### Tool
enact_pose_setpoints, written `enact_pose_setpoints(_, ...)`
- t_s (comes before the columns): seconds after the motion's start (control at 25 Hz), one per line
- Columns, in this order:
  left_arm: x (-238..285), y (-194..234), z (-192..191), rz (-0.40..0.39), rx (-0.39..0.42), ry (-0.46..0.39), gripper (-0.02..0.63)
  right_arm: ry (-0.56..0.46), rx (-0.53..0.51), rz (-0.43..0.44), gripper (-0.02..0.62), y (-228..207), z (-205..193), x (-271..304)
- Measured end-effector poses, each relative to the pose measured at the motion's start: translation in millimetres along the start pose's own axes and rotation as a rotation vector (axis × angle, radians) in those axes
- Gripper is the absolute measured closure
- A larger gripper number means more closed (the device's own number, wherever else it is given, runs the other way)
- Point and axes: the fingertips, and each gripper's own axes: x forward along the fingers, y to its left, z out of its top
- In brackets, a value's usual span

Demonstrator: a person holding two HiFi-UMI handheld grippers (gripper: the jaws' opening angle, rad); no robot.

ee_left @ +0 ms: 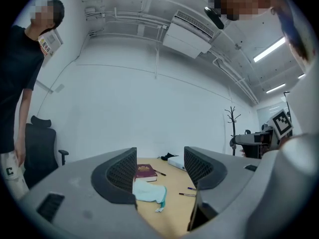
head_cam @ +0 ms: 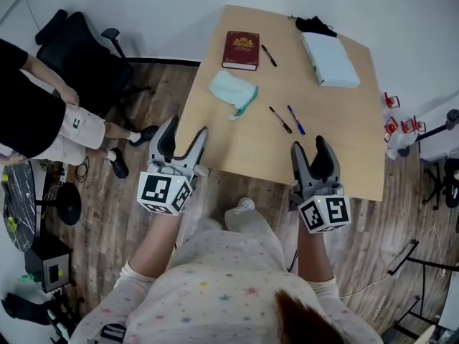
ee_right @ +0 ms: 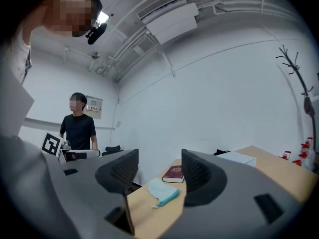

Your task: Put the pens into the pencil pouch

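Closest in the head view is the person's star-print top (head_cam: 215, 278). Just past it, the left gripper (head_cam: 185, 130) and right gripper (head_cam: 310, 146) hang at the table (head_cam: 344, 156) edge, both wide and empty. I'd say nothing's done yet: the pens (head_cam: 280, 120) lie loose, and the teal pouch (head_cam: 233, 92) sits to their left, well clear of both tools.

Left gripper view: jaws apart, with only the pouch (ee_left: 148, 192) beyond them. It looks soft and limp, and I can't tell if it's unzipped.

Right gripper view: same deal, the gap's empty.
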Motion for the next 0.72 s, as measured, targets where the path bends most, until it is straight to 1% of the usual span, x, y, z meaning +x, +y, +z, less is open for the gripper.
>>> enact_pose_setpoints(0.12, 28, -5, 6, 0.039, 0.000, -0.012, 0.334, 0.003, -0.003, 0.029, 0.345, -32, 9, 21)
enact_pose_setpoints(0.32, 56, -9, 9, 0.088, 0.007, -0.012, 0.334, -0.008, 0.012, 0.039, 0.351, -78, 19, 43)
enact_pose_setpoints(0.52, 77, -1, -4, 0.100, -0.007, 0.021, 0.334, -0.010, 0.041, 0.044, 0.357, -96, 13, 64)
enact_pose_setpoints(0.72, 112, 16, -14, 0.081, -0.024, 0.023, 0.336, -0.005, 0.041, 0.024, 0.359, -105, 9, 92)
